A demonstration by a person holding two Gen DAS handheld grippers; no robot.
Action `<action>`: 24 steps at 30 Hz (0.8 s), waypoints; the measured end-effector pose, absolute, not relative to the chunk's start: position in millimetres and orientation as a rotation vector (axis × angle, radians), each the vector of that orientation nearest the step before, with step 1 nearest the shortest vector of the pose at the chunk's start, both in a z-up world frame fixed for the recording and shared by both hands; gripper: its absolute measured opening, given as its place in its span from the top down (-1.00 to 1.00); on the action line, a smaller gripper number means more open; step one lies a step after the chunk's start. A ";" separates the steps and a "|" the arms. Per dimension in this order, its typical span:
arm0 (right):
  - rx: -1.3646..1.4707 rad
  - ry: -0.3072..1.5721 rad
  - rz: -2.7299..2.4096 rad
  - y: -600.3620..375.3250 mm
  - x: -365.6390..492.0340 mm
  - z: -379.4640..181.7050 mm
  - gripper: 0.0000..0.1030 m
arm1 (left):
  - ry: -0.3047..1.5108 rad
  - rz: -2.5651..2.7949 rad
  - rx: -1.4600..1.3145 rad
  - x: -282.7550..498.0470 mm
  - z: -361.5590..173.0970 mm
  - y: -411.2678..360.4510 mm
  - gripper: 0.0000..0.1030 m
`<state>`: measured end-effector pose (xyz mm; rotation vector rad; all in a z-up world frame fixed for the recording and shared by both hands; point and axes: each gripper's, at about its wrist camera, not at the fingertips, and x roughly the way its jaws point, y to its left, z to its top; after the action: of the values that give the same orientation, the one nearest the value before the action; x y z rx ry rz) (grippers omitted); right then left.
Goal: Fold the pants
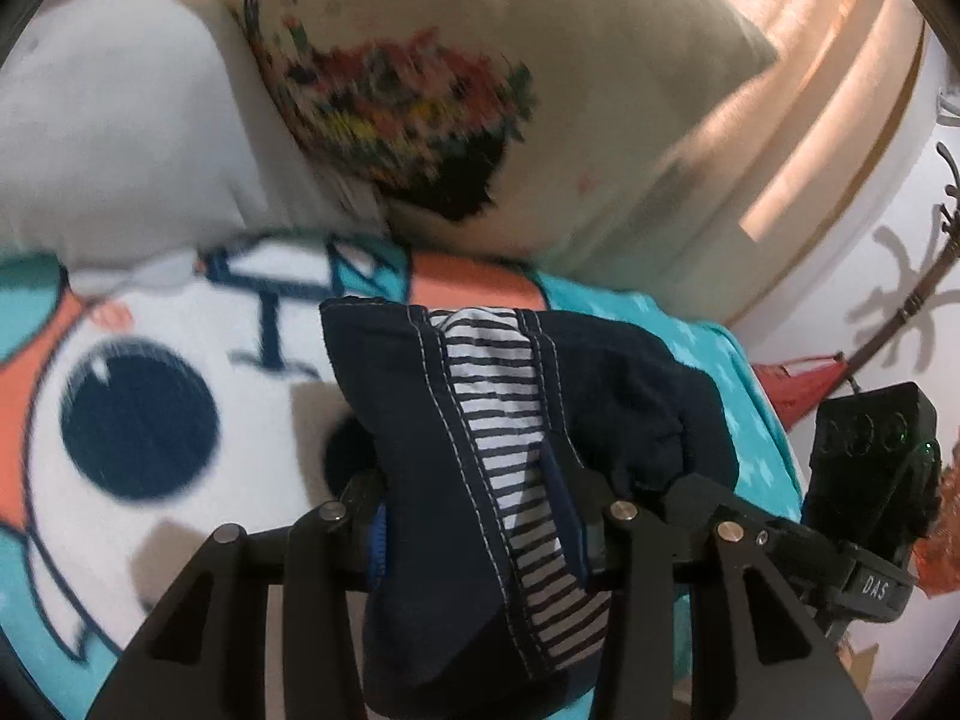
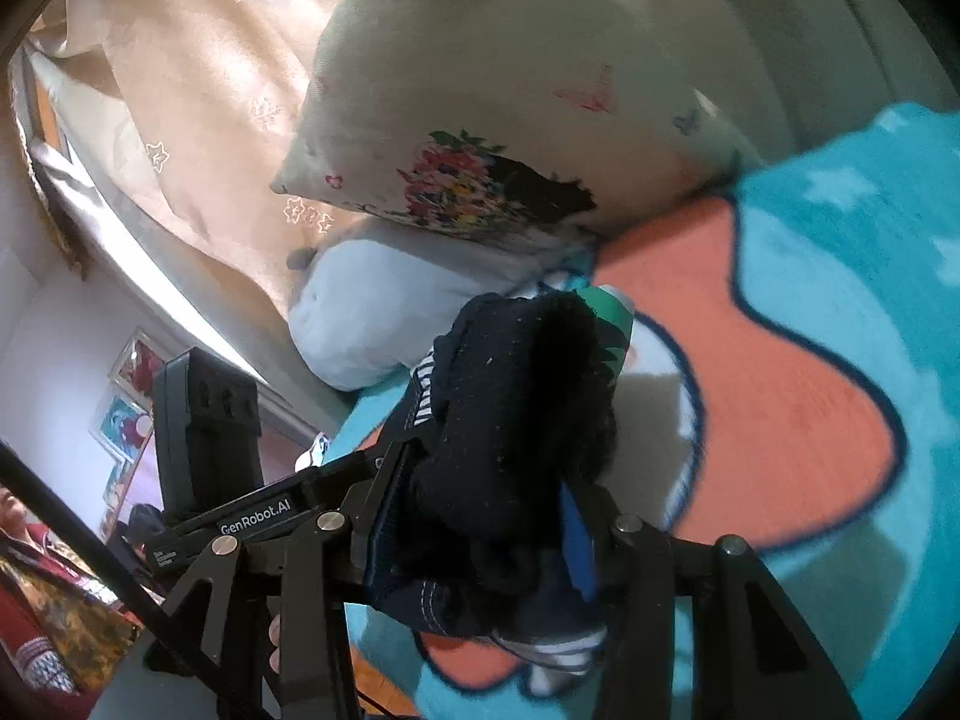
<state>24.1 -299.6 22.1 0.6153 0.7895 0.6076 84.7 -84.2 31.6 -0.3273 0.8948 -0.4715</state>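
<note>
Two hand-held tools lift a pair of dark navy pants point(image 1: 480, 450) clear of a bed covered by a turquoise cartoon blanket point(image 1: 150, 420). The left tool point(image 1: 474, 516) pinches one bunch of the cloth, where white stitching and a striped lining show; its jaws are drawn in on the fabric, which spills over and below them. The right tool point(image 2: 480, 534) grips another thick wad of the same garment, its jaws likewise pressed onto the cloth, with a blue pad showing at one finger. In the left view the right tool's housing appears just right of the pants, so the two grips are close together.

Beyond the pants, a floral pillow point(image 1: 480, 90) and a plain white pillow point(image 1: 120, 138) rest at the head of the bed, with a beige curtain point(image 2: 198, 120) farther off. A person in a red patterned sleeve point(image 2: 36, 618) is visible at the edge of the right view.

The step in hand appears to be the pick-up: the garment is gathered and crumpled, not yet laid out. No fold can be judged done. The next move likely calls for drawing the tools apart to stretch the waistband or legs flat, then lowering the pants onto the open blanket short of the pillows, so one half can be carried over the other. Both grips hold bunched layers, so some cloth may slip or stay tangled when spread.
</note>
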 end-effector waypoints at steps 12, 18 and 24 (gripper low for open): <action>0.590 0.875 0.515 -279.0 89.5 -10.7 0.00 | 0.998 -0.307 -0.252 137.5 -6.5 -78.0 0.04; 0.581 0.912 0.438 -293.0 84.2 -18.6 -0.23 | 0.952 -0.289 -0.210 110.9 18.4 -65.3 -0.21; 0.569 0.745 0.466 -300.4 65.8 29.6 -0.40 | 0.885 -0.262 -0.159 80.1 26.6 -71.8 -0.23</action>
<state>65.8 -300.4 29.6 0.5687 0.7452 0.4658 80.1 -71.8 26.6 -0.1593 0.8848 -0.2615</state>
